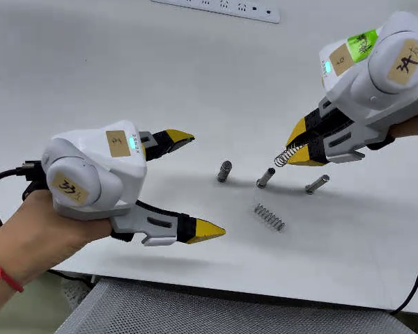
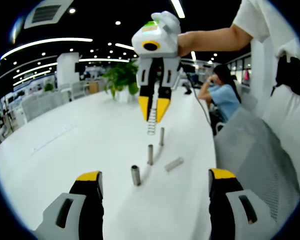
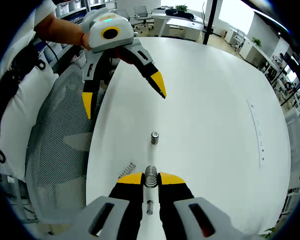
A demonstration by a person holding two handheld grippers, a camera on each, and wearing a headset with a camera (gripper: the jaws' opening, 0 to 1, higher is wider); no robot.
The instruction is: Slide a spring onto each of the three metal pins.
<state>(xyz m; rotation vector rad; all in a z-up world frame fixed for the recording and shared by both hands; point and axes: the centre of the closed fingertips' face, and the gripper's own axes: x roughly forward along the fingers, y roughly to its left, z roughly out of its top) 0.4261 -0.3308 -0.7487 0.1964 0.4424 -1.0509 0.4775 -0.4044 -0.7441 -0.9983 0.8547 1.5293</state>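
Note:
Three short metal pins stand in a row on the white table [image 1: 125, 69]. The left pin [image 1: 224, 170] looks ribbed, as if a spring sits around it. The middle pin [image 1: 265, 177] and the right pin [image 1: 317, 184] are bare. My right gripper [image 1: 297, 147] hovers just above the middle pin, shut on a spring [image 1: 285, 156] that hangs from its yellow tips. In the right gripper view that spring [image 3: 150, 175] is pinched over a pin [image 3: 149, 205]. A loose spring [image 1: 269, 216] lies flat in front of the pins. My left gripper [image 1: 193, 182] is open, holding nothing, left of the pins.
A white power strip [image 1: 223, 7] lies along the table's far edge. A grey mesh chair [image 1: 195, 306] sits under the near edge. A black cable [image 1: 0, 184] trails from the left gripper. A seated person [image 2: 225, 92] is beyond the table in the left gripper view.

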